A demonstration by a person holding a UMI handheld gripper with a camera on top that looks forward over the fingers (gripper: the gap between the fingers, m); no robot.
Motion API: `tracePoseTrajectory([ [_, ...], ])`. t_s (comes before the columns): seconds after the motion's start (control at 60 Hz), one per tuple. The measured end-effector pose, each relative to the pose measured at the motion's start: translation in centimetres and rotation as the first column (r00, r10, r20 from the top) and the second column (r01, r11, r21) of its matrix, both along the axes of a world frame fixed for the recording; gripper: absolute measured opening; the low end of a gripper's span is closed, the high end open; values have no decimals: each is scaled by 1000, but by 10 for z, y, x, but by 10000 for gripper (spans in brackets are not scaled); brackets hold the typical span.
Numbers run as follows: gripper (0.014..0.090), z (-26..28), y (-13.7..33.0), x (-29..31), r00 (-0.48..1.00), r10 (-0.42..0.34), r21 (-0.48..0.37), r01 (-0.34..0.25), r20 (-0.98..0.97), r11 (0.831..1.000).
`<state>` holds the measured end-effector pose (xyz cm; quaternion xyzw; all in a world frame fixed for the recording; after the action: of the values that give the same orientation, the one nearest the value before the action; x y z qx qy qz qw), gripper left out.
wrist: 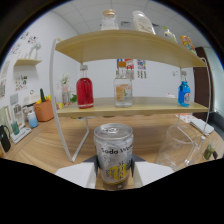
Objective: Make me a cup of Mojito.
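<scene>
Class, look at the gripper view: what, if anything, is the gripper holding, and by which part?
The gripper holds a soda can upright, its fingers pressing on the lower sides of the can.

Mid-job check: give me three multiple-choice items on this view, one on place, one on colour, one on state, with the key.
1. Where is the silver soda water can?
A. On the top shelf
B. Between the gripper fingers
C. Beside the orange pot

2. What colour is the liquid in the bottle at the left end of the lower wooden shelf?
A. Red
B. Green
C. Blue

3. How does the clear plastic cup stand?
A. Lying on its side
B. Upside down
C. Upright, empty

Key: 1 B, the white fingers flank the can; 2 A, the bottle shows red; 3 C, its mouth faces up with nothing visible inside.
</scene>
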<state>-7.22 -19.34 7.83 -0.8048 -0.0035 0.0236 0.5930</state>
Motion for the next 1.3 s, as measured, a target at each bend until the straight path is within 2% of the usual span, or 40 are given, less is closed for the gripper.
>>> tracePoseTrajectory([
  [0.167, 531, -3, -8, 0, 1000, -12, -5, 12, 2, 1000],
  [0.267, 544, -9, -10, 0, 1000, -22, -49, 22, -2, 999],
  [0.35, 689, -23, -18, -5, 1000, -6, -152, 2, -24, 988],
  [0.4, 846, -20, -25, -4, 1000, -13, -175, 8, -27, 985],
  [0.417, 859, -17, -28, -3, 1000, -16, -177, 12, -25, 984],
  [0.45, 837, -11, -33, -1, 1000, -20, -184, 17, -12, 983],
  [0.683, 848, 43, -87, 5, 1000, -1, -212, 3, 13, 977],
  [0.9, 855, 66, -136, 43, 997, -71, -267, 78, 35, 961],
  [1.1, 855, 72, -152, 82, 992, -103, -301, 120, 73, 946],
  [1.3, 856, 70, -157, 104, 992, -76, -339, 105, 98, 935],
])
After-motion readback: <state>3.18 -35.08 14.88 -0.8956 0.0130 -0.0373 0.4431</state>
